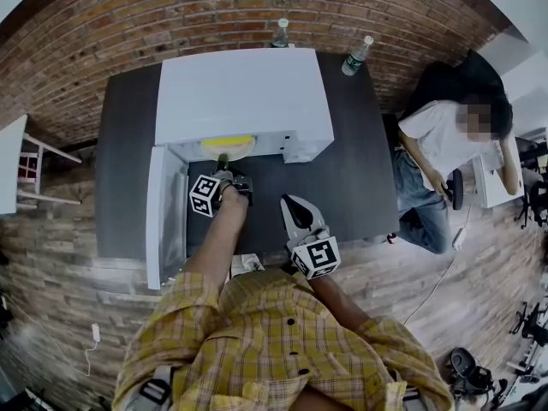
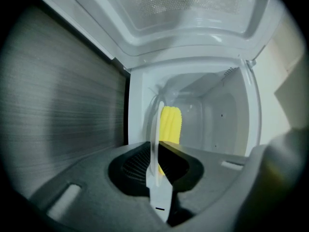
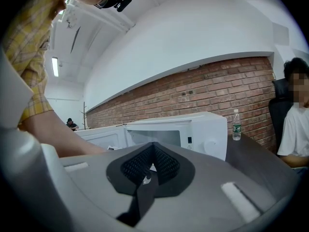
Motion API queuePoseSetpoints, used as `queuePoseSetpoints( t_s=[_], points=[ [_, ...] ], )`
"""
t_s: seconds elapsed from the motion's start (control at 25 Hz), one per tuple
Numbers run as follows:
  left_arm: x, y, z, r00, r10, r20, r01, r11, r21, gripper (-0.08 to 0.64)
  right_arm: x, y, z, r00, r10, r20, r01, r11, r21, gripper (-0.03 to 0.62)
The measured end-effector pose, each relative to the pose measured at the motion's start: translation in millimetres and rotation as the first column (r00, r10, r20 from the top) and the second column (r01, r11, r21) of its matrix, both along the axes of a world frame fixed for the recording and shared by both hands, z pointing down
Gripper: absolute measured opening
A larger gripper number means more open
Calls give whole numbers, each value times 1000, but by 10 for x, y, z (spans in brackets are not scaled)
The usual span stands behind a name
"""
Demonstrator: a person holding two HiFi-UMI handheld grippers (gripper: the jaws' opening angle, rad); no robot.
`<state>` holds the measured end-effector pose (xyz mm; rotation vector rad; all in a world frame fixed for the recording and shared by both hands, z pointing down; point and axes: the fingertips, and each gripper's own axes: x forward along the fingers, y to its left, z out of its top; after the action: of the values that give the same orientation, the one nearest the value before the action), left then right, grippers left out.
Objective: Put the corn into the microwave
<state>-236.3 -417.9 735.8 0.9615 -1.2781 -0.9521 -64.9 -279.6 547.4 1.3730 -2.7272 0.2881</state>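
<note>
The left tool (image 2: 157, 154) reaches into the open microwave (image 1: 244, 92), its jaws pinching the thin rim of a white plate (image 2: 159, 124) (seen edge-on). The corn (image 2: 170, 124) lies on that plate, inside the cavity and just beyond the jaw tips. The right tool (image 3: 152, 163) hangs over the dark worktop (image 1: 351, 169) in front of the microwave, its jaws pressed together with nothing between them.

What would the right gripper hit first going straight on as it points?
Probably the front of the microwave, near its open cavity. Nothing shows between it and the right gripper, though depth is unclear.
</note>
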Motion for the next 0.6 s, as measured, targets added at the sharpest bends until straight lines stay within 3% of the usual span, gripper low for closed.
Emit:
queuePoseSetpoints(
  t_s=[0.32,0.6],
  points=[
    [24,8,108,999,12,-49,-15,999,-53,153,17,19,38,1000,-1,-5,1,1000,-8,0],
    [66,-39,154,996,-8,-90,3,998,-56,160,76,28,27,1000,10,-10,-10,1000,-8,0]
  ],
)
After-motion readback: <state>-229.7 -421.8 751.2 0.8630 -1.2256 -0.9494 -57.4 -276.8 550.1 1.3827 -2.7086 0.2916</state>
